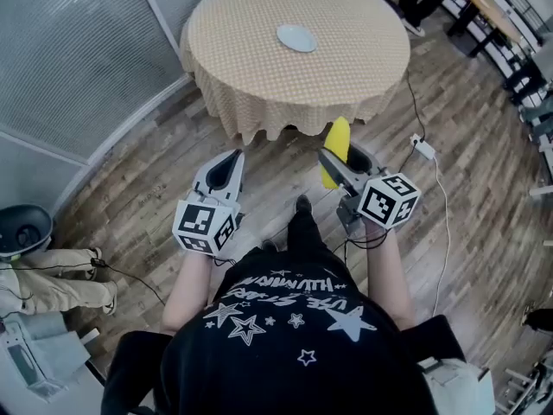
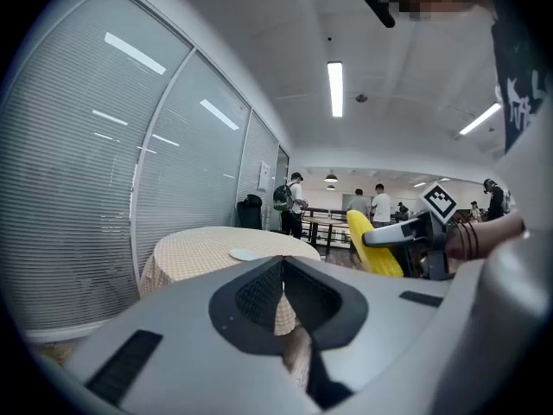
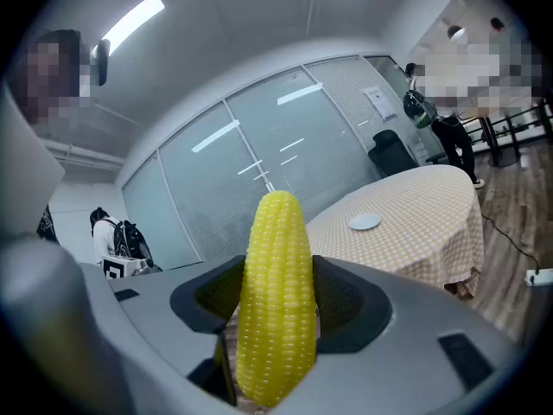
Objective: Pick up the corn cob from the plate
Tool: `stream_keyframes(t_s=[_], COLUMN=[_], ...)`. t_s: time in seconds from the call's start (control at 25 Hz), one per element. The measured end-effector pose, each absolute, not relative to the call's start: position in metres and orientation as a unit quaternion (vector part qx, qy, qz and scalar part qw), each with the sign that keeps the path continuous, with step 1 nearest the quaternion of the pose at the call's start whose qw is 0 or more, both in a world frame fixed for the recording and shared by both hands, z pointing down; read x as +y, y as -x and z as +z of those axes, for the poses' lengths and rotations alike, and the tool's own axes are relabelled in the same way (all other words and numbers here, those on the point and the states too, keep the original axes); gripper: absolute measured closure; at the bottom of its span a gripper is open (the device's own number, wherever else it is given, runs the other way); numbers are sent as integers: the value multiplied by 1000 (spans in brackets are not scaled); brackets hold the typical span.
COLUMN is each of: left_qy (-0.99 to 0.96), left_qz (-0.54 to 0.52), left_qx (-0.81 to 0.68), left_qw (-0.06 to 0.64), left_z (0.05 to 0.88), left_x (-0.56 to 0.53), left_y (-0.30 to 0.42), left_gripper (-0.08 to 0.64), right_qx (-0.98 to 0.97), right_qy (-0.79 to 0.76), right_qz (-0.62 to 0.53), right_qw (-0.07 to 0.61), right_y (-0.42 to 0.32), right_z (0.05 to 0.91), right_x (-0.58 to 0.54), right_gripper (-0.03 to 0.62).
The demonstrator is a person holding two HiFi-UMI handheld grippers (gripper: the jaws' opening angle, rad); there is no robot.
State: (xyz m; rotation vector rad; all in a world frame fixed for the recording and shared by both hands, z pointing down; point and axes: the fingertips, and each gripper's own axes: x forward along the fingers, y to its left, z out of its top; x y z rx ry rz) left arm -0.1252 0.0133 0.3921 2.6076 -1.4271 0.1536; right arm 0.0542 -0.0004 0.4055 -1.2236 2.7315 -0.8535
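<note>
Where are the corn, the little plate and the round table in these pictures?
corn (image 3: 276, 301), right gripper view, middle of the cob.
plate (image 1: 296, 37), head view, its centre.
table (image 1: 233, 33), head view, bare cloth left of the plate.

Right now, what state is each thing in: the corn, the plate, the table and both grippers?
corn: upright, gripped, off the plate
plate: empty, flat on the table
table: covered by a checked cloth
right gripper: shut on the corn
left gripper: shut, empty
</note>
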Motion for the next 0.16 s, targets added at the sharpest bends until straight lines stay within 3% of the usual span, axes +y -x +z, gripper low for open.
stream_keyframes(t_s=[0.16], left_qy=[-876], left_qz=[47], left_qx=[-473], left_qw=[77], left_z=[391], left_x=[27], left_y=[124], left_gripper=[552], right_qx=[876], right_qy=[399], right_qz=[-269], right_qw=[15], right_y=[-56], right_z=[405], right_x=[15], right_gripper=[341])
